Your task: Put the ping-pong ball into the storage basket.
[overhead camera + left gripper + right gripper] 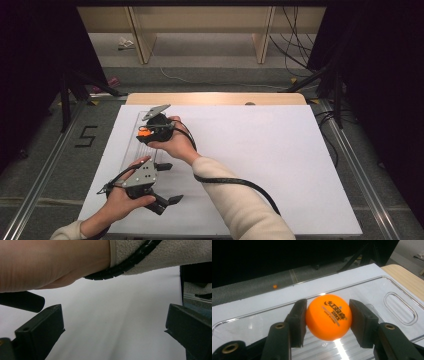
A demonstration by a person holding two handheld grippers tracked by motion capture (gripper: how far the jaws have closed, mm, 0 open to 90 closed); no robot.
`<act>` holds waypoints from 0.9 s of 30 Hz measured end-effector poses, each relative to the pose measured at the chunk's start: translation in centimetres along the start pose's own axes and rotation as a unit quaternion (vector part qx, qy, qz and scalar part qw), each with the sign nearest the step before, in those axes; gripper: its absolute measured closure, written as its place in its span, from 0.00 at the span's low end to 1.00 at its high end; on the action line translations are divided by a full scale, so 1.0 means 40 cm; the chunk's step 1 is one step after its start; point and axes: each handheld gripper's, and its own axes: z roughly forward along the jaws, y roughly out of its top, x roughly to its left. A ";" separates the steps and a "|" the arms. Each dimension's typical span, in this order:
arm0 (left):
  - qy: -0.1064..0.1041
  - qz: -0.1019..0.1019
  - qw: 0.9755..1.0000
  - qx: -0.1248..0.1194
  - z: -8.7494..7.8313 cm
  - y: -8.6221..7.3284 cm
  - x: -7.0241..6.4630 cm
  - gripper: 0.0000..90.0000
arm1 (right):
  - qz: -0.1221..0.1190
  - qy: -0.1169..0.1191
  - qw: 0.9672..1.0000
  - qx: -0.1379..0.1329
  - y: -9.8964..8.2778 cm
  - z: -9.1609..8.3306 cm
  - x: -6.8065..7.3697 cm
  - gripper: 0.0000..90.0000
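R gripper [328, 317]: jaws closed on an orange ball [328, 317], one black pad on each side, both pressing it. Ball has dark print on its front and sits between the pads, above a clear plastic tray [387, 285] w/ a rounded slot handle cut near its far end. Can't tell if the ball touches the tray floor or hangs just over it. In the high view the same R gripper [150, 131] is at the tray's [131, 145] mid part, left half of the table, hand wrapped round its body, grey plate on top, cable trailing back along the cream sleeve [235, 200].

L gripper [112, 332]: jaws wide apart, nothing between them, just bare white table surface [120, 315] ahead. Its view also has the other forearm and black ribbed cable [117, 270] crossing above. High view: L gripper [167, 202] near the front edge, jaws pointing right, near the tray's near end but apart from it.

Farther off: white sheet [275, 160] covers the table top, wood edge [215, 98] showing at the back. Beyond, grey floor w/ a "5" mark [86, 136] to the left, wooden shelf legs [142, 37], loose cables [295, 45] at right. Small orange speck [275, 286] on the floor past the tray in the R gripper view; too small to tell what.
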 end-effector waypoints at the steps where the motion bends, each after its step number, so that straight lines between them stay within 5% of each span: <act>1: 0.000 -0.001 1.000 0.000 0.000 0.000 0.000 0.01 | 0.000 0.000 1.000 0.000 0.000 0.001 0.000 0.57; 27: -0.001 0.001 1.000 0.001 0.000 0.000 0.000 0.01 | 0.000 0.009 1.000 0.015 -0.017 0.023 0.000 0.57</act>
